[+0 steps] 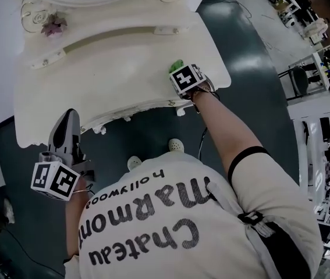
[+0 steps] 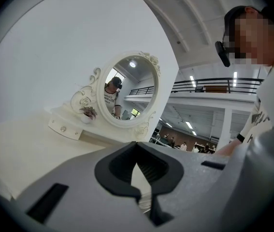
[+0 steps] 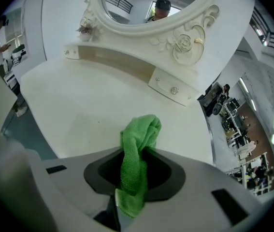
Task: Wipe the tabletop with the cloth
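From my remote station the biggest thing in view is the white dressing table, its tabletop bare and pale, with the oval mirror rising at the back above a low drawer ledge. The left gripper hangs off the table's front left corner, below the edge and over the dark floor. I take it to be parked there to leave the surface free, and its jaws are drawn together on nothing. The right gripper reaches over the right front part of the tabletop, near that edge, with its jaws clamped on the green cloth. The cloth is pinched at its middle into a narrow strip, and its long axis runs along the jaws. A short tail hangs back towards the camera, while the bunched end pokes forward past the tips, towards the mirror and down at the surface. I judge that grip is meant to offer the bunched end as the wiping face. I cannot tell whether it touches the tabletop yet.
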A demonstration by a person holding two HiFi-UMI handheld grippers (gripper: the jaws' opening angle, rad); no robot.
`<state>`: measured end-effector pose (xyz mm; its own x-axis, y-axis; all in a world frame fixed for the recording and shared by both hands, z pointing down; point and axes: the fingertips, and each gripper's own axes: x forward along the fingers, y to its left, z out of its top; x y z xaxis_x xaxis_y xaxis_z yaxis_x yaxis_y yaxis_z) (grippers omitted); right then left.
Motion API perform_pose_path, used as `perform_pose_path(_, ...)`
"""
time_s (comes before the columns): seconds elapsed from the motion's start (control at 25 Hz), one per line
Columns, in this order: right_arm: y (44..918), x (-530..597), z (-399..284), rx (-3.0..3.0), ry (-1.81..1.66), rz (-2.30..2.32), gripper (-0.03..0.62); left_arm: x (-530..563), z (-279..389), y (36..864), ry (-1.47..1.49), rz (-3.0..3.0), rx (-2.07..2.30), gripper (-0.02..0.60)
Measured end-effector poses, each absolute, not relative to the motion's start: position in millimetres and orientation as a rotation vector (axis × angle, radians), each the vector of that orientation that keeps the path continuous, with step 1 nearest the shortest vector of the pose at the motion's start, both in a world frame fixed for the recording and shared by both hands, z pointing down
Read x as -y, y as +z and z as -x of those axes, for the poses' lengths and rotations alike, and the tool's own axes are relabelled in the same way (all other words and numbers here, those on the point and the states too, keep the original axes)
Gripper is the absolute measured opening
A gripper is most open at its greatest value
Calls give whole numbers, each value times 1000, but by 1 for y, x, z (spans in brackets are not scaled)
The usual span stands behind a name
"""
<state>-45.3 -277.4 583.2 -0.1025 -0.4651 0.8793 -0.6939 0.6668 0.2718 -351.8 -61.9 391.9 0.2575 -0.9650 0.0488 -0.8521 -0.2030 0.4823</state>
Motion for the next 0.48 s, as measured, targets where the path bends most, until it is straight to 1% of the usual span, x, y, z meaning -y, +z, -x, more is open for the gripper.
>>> perform_pose_path(0.24, 583, 277, 42, 1832, 220, -926, 106, 90, 314, 387, -296, -2200, 1602, 8)
perform_pose_path(0.48, 581, 286, 28, 1862, 205, -899, 104, 102, 282, 383, -292, -2213, 1583, 8)
